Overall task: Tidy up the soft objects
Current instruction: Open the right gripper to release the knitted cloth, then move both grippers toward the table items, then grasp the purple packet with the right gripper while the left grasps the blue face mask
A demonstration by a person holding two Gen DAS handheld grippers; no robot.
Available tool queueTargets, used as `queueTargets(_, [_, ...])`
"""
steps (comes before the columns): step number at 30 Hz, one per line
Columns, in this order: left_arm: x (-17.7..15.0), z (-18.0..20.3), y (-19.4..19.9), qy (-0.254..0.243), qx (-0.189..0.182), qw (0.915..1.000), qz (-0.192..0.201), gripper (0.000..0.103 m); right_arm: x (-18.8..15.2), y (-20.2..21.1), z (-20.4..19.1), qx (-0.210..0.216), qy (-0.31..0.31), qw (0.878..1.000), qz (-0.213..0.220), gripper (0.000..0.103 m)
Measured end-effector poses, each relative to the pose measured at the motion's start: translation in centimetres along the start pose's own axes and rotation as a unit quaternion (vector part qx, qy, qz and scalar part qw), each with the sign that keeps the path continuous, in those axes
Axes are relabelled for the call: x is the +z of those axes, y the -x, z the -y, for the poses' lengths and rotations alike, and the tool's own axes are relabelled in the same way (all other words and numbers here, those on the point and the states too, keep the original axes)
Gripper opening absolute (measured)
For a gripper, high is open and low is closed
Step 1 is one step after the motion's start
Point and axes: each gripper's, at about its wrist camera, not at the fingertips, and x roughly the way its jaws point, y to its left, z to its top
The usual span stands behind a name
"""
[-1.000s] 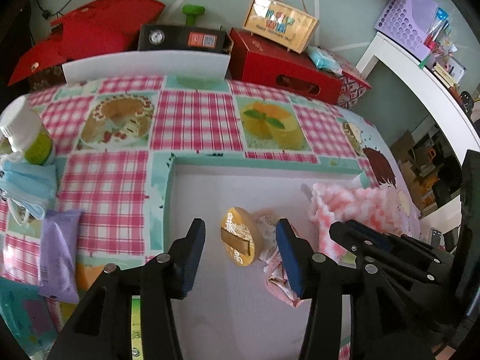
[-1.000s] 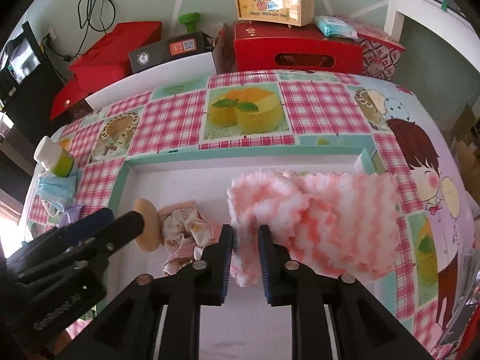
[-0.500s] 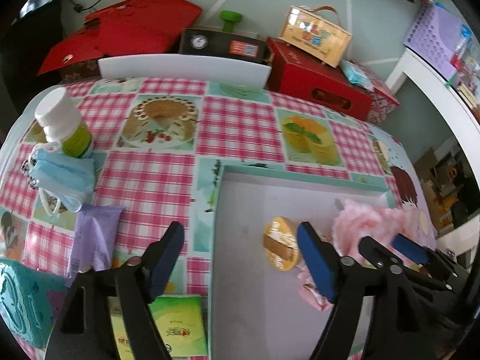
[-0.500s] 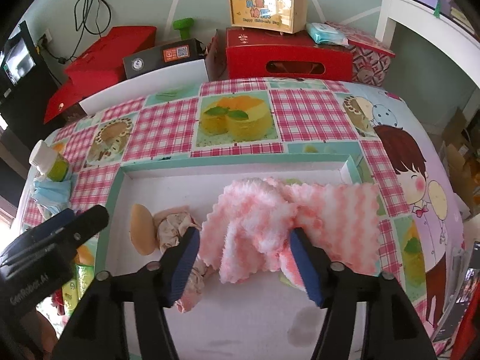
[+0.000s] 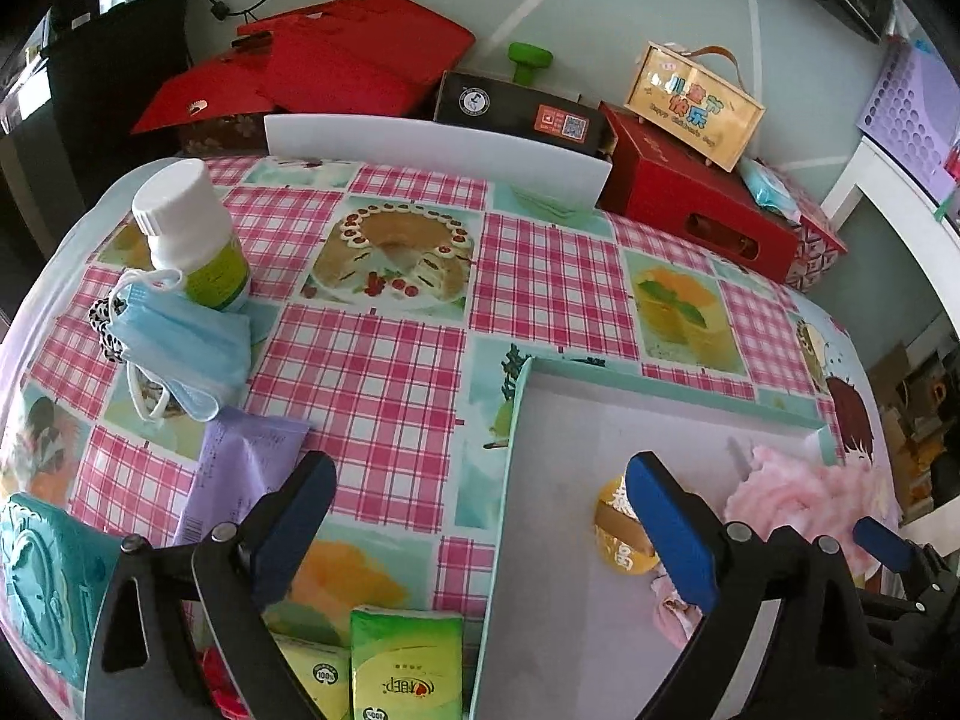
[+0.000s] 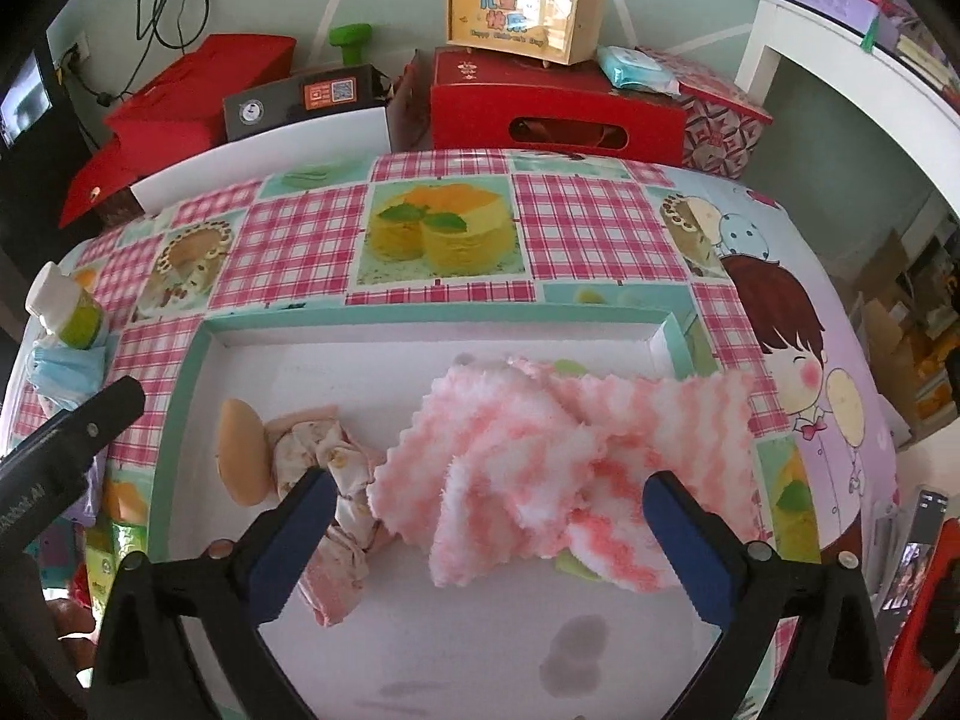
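The right gripper (image 6: 480, 531) is hovering low over the near part of the white tray (image 6: 372, 342), its fingers (image 6: 294, 534) standing wide apart and holding nothing; the pink-and-white fluffy cloth (image 6: 540, 462) is lying crumpled directly ahead between them, its long axis running across the fingers toward the tray's right edge, where it is draping over the rim; just left of it the patterned fabric bundle (image 6: 327, 462) is touching the round tan pad (image 6: 240, 459). The left gripper (image 5: 480, 531) is sitting over the tray's left rim, fingers (image 5: 669, 531) likewise spread and empty, facing the tabletop (image 5: 390, 372); ahead and to its left the purple packet (image 5: 240, 474) is lying closest, then the blue face mask (image 5: 180, 354) toward the far left edge. For those loose soft items, the left hand is looking the nearer.
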Motion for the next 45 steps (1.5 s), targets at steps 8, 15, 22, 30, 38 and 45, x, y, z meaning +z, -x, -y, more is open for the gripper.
queueTargets(8, [0.1, 0.2, 0.4, -0.016, 0.004, 0.9998, -0.009, 0.097, 0.1, 0.3, -0.4, -0.001, 0.005, 1.0, 0.004, 0.103])
queueTargets(15, [0.9, -0.9, 2.6, -0.018, 0.012, 0.9998, 0.003, 0.097, 0.6, 3.7, -0.8, -0.004, 0.004, 0.999, 0.049, 0.103])
queueTargets(22, [2.0, -4.0, 5.9, -0.005, 0.031, 0.9987, 0.04, 0.097, 0.9, 5.1, -3.6, 0.047, 0.015, 0.996, 0.073, 0.103])
queueTargets(30, [2.7, -9.7, 8.2, 0.049, 0.085, 0.9935, 0.058, 0.097, 0.0, 4.7, -9.2, 0.085, 0.071, 0.992, 0.065, 0.103])
queueTargets(38, [2.1, -14.5, 9.4, 0.113, 0.103, 0.9867, 0.056, 0.097, -0.9, 4.6, -14.1, 0.11, 0.121, 0.985, 0.06, 0.103])
queueTargets(45, [1.5, -17.1, 9.7, 0.145, 0.09, 0.9843, 0.047, 0.097, -0.9, 3.7, -15.4, 0.129, 0.119, 0.983, 0.051, 0.103])
